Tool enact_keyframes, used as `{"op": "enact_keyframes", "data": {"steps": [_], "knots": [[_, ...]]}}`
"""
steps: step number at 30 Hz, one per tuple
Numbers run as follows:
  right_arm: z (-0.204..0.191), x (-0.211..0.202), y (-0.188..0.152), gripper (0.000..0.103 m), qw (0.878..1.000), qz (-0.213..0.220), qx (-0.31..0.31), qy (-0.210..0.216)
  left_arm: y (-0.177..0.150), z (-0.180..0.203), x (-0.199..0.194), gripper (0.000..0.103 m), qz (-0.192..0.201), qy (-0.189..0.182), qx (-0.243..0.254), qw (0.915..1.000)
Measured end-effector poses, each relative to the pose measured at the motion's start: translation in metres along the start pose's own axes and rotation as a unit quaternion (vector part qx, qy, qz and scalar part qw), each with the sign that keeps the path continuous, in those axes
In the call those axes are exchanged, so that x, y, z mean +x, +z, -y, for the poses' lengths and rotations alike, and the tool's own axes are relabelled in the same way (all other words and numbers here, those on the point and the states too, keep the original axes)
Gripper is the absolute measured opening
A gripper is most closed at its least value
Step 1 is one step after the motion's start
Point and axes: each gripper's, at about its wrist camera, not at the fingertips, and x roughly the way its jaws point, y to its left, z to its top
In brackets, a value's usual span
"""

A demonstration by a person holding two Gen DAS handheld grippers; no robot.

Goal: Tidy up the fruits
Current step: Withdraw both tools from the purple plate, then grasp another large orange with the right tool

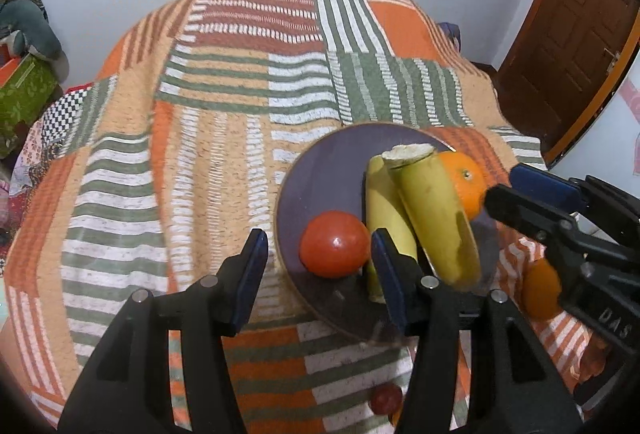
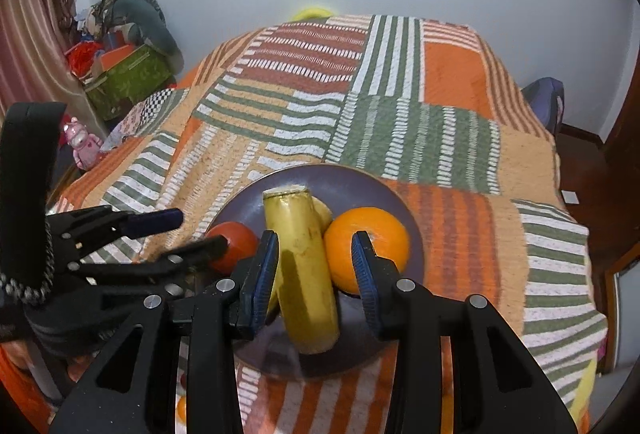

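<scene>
A dark purple plate [image 1: 320, 173] [image 2: 360, 185] lies on the patterned bedspread. On it are a red tomato [image 1: 334, 244] [image 2: 236, 244], two cut bananas [image 1: 432, 209] [image 2: 304, 266] and an orange [image 1: 466, 181] [image 2: 370, 246]. My left gripper [image 1: 320, 274] is open, its jaws either side of the tomato's near edge, just above the plate rim. My right gripper [image 2: 316, 274] is open over the plate, jaws straddling the upper banana and the orange's left side; it shows at the right of the left wrist view [image 1: 520, 185]. The left gripper shows at the left of the right wrist view [image 2: 176, 230].
A second orange [image 1: 542, 290] lies on the bedspread right of the plate, and a small dark red fruit [image 1: 386, 398] lies near the front edge. The bedspread [image 1: 240, 113] stretches far beyond the plate. A green box [image 2: 128, 77] stands on the floor at left; a wooden door [image 1: 568, 33] stands at right.
</scene>
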Motion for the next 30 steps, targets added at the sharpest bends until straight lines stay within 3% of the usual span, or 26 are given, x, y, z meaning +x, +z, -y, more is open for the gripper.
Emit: {"op": "enact_keyframes", "data": {"steps": [11,18,24,30], "knots": [[0.013,-0.054,-0.023,0.035,0.999,0.019,-0.006,-0.026,-0.022,0.008,-0.059,0.054,0.027,-0.002,0.010,0.9996],[0.023,-0.086,-0.050,0.044,0.999,0.025,-0.008,-0.042,-0.051,0.023,-0.086,0.058,0.028,-0.010,0.018,0.9994],[0.033,-0.093,-0.078,0.058,0.998,0.013,-0.013,-0.061,-0.079,0.037,-0.096,0.064,0.024,-0.018,0.018,0.9994],[0.051,-0.074,-0.100,0.058,0.998,-0.023,0.008,-0.058,-0.097,0.050,-0.088,0.065,0.011,-0.034,0.011,0.9993]]}}
